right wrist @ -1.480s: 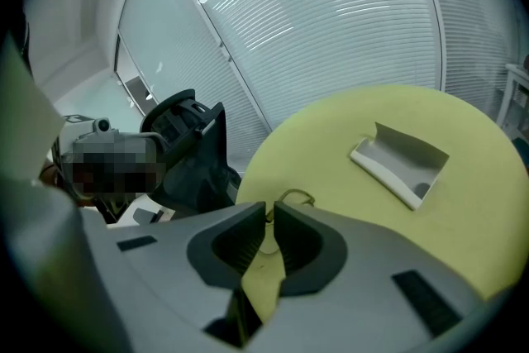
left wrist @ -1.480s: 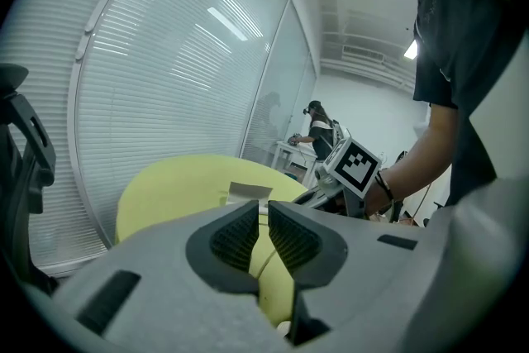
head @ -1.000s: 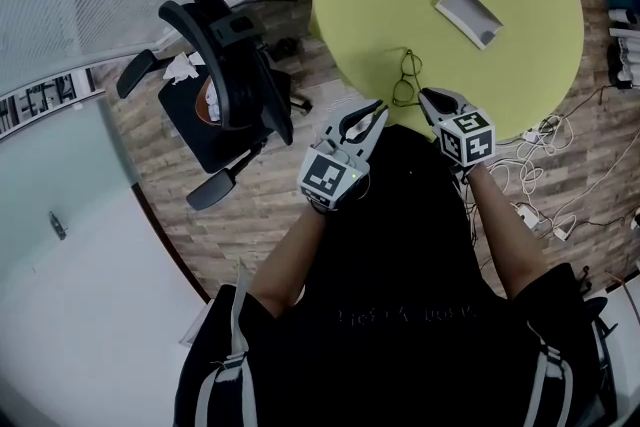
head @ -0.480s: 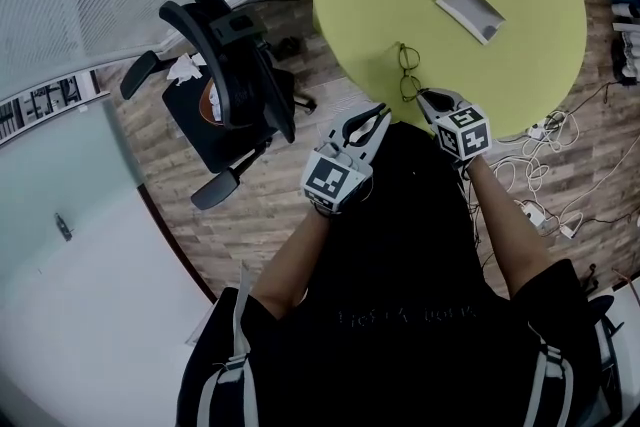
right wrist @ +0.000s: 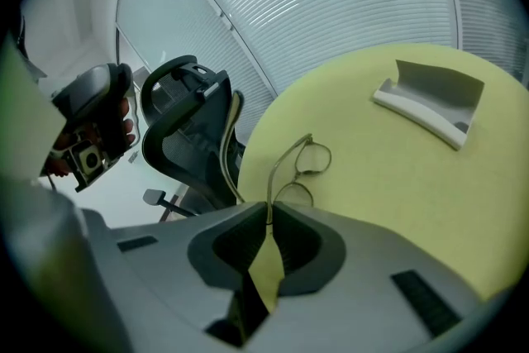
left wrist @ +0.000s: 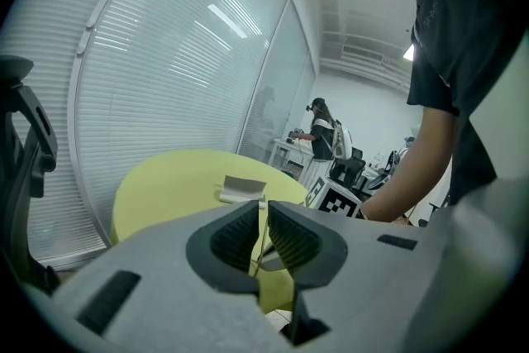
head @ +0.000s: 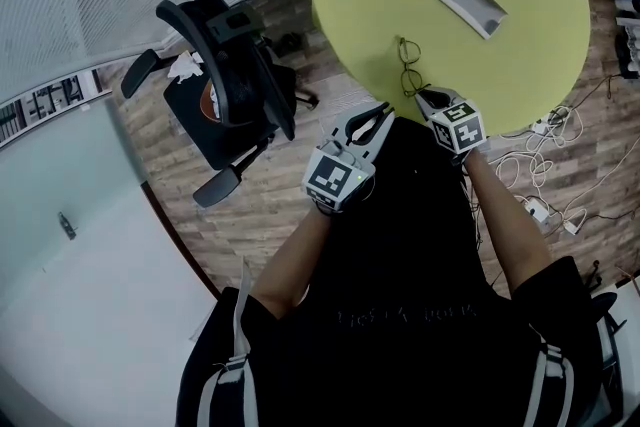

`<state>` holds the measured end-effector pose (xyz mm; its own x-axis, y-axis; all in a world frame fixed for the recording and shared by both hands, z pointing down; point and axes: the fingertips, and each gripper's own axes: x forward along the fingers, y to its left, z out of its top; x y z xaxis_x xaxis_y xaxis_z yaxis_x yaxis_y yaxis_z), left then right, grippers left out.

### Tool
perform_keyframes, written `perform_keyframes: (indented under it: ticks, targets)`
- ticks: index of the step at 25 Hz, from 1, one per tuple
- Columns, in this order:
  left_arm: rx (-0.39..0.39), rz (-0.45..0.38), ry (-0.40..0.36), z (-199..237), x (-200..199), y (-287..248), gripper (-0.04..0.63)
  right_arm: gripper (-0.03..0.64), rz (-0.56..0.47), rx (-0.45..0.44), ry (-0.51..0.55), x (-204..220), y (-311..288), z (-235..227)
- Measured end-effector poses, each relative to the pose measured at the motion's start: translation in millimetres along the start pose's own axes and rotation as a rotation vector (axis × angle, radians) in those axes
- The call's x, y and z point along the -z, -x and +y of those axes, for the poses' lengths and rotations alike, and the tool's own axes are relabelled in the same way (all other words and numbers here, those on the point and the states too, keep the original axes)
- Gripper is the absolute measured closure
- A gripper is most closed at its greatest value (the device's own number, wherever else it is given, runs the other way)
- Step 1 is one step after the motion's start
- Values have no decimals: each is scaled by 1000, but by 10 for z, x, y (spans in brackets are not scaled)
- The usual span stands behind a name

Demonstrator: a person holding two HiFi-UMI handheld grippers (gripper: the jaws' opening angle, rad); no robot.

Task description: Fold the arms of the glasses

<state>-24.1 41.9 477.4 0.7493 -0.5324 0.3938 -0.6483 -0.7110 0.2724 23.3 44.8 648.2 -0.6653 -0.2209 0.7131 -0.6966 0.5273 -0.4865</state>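
Since a second earlier, your right gripper (head: 425,97) had edged a little farther in over the near rim of the yellow table (head: 520,75), and the glasses (head: 408,70) had shifted slightly farther onto the top with it. Your left gripper (head: 383,112) had barely moved.

Your right gripper's jaws were closed tight on the tip of one arm of the glasses. In the right gripper view that thin arm ran out from between the pads and away to the frame, where the two round lenses (right wrist: 307,161) lay side by side on the table (right wrist: 397,194). The arm you held stood out from the frame, not folded.

The glasses lay near the table's near edge, on its left part, one lens farther from you than the other. The gripper (right wrist: 269,207) sat just at their near end, tilted down toward the top.

Your left gripper hung off the table, just to the left of the right one and short of the near rim, over your dark shirt. Its jaws (left wrist: 264,207) were all but together, with only a slit showing between the pads, and they held nothing.

A grey holder (head: 470,2) lay farther back and to the right on the table, well apart from the glasses. A black office chair (head: 225,65) stood on the wooden floor to the left of the table.
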Motion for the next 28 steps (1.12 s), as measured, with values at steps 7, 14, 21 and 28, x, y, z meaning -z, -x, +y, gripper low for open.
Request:
perform_keyframes:
  ticks: [7, 14, 21, 28]
  targets:
    - [-5, 15, 12, 3, 68, -17, 575, 583, 41, 3, 8, 159, -108, -63]
    - [31, 51, 35, -41, 178, -88, 575, 583, 61, 4, 7, 176, -215, -128]
    - [36, 53, 37, -56, 173, -114, 575, 583, 80, 5, -1, 189, -278, -126]
    - [30, 58, 43, -40, 207, -96, 575, 583, 99, 5, -1, 204, -309, -136]
